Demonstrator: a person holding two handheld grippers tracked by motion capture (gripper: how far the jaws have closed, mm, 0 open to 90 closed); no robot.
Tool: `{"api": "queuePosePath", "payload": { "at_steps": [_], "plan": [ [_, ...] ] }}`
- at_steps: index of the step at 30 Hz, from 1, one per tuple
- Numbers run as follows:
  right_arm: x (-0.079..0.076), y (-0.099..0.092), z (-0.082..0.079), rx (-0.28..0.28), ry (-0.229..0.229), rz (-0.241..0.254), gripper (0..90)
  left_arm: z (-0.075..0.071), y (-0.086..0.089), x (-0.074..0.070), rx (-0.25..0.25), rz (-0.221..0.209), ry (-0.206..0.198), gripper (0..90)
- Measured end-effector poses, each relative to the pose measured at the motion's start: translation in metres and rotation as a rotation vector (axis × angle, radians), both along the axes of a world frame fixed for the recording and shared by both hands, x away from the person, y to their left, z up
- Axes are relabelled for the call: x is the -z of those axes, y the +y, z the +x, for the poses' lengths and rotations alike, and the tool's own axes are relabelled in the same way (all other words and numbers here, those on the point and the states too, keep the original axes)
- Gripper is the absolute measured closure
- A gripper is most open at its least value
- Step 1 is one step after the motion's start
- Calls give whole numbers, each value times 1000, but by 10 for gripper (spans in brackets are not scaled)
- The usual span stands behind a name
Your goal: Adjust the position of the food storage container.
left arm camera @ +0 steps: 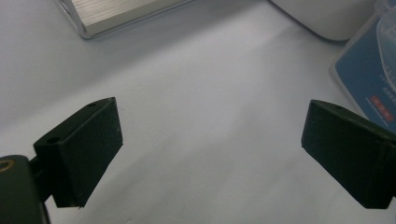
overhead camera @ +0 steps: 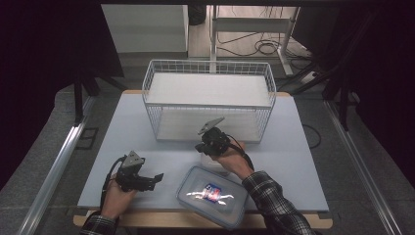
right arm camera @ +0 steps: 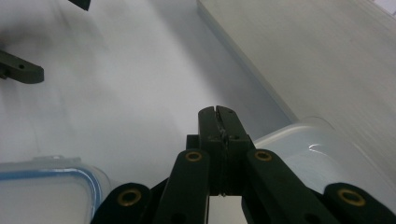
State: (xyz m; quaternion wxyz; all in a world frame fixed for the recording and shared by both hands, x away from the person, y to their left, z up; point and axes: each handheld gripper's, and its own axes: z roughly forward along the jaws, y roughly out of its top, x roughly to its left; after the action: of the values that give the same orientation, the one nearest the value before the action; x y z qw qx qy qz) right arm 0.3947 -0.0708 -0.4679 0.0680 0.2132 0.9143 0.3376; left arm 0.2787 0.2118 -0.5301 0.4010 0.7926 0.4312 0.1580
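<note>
High view: my right gripper (overhead camera: 211, 147) hovers over a white plastic container (overhead camera: 219, 165), with its clear-blue lid (overhead camera: 211, 196) lying just beside at about five o'clock. My left gripper (overhead camera: 147, 181) waits at the lid's nine o'clock.

Left gripper view: jaws spread wide, nothing between them; lid (left arm camera: 373, 74) at two o'clock.

Right gripper view: jaws pressed together, empty; the container (right arm camera: 322, 154) sits at four o'clock. I judge it light, stiff and slick, so I'd pinch its rim.

Plaid sleeves (overhead camera: 274, 196); black grippers with brass screws, grey three-cornered plates
</note>
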Motion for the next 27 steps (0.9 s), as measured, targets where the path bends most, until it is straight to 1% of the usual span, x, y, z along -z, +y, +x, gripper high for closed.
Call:
{"api": "queuePosePath", "payload": {
  "at_steps": [2, 4, 5, 6, 9, 10, 11, 12, 13, 14, 16, 18, 24, 27],
  "plan": [
    [0, -5, 0, 8, 0, -2, 894, 0, 0, 0, 0, 2, -1, 53],
    [-1, -14, 0, 28, 1, 2, 894, 0, -1, 0, 2, 4, 0, 53],
    [-1, -14, 0, 28, 1, 2, 894, 0, -1, 0, 2, 4, 0, 53],
    [-1, -21, 0, 43, 4, 12, 894, 0, -1, 0, 3, 8, 0, 53],
    [-1, -31, -1, 65, 5, 13, 894, 0, -1, 0, 4, 8, 1, 53],
    [-1, -31, -1, 65, 5, 13, 894, 0, -1, 0, 4, 9, 1, 53],
    [-1, -39, -1, 82, 8, 21, 894, 0, -2, 0, 5, 12, 1, 53],
    [-1, -42, -2, 87, 8, 24, 894, 0, -2, 0, 5, 12, 1, 53],
    [-1, -42, -2, 87, 8, 24, 894, 0, -2, 0, 5, 12, 1, 54],
    [-2, -50, -3, 103, 7, 19, 894, 0, -2, 1, 6, 12, 2, 54],
    [-2, -52, -4, 106, 4, 18, 894, 0, -2, 1, 7, 13, 3, 54],
    [-3, -66, -7, 130, 3, 17, 894, 0, -3, 1, 9, 12, 4, 54],
    [-4, -90, -9, 181, -1, 24, 894, 0, -3, 1, 11, 14, 8, 54],
    [-4, -100, -9, 197, -4, 32, 894, 0, -4, 1, 11, 17, 9, 54]
  ]
}}
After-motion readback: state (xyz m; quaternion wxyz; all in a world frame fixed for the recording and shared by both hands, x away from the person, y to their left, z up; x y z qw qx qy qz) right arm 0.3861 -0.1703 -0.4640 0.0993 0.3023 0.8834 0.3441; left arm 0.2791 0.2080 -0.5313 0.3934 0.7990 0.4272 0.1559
